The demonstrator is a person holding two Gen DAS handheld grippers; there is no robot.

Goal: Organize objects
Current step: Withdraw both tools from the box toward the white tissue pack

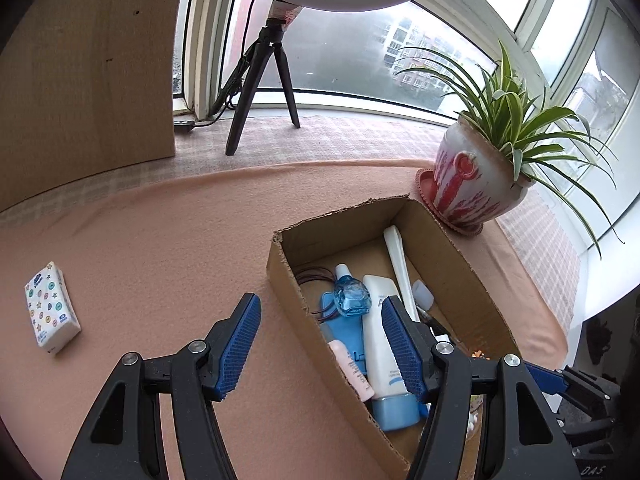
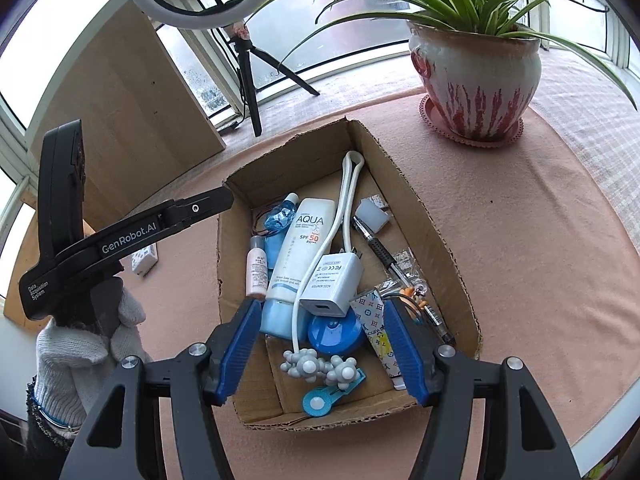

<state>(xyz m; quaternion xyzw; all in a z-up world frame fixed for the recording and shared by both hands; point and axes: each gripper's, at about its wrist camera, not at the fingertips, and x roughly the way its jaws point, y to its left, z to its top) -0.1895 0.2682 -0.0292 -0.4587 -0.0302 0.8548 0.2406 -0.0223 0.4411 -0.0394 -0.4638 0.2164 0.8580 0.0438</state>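
A cardboard box is set on a pink cloth, and everything else is placed relative to it. Inside the box, a white sunscreen tube marked AQUA is laid lengthwise, its blue cap toward the near wall. To the tube's left a small pink bottle is seen, and beyond that a clear blue bottle against the far left part of the floor. A white charger is lying across the tube's lower end, and its cable is looped toward the far wall. A black pen is laid diagonally along the right side, with a white cap near its far end. A blue disc, a patterned tube and a grey bead cluster are gathered near the front wall.

Outside the box, a tissue pack is lying on the cloth well to the left. A potted plant is standing on a saucer just beyond the far right corner. A ring light on a tripod is placed on the sill behind.

The left gripper is held with its jaws spread wide over the box's left wall, with nothing between them. The right gripper is likewise released, its jaws parted above the near end of the box and nothing grasped.
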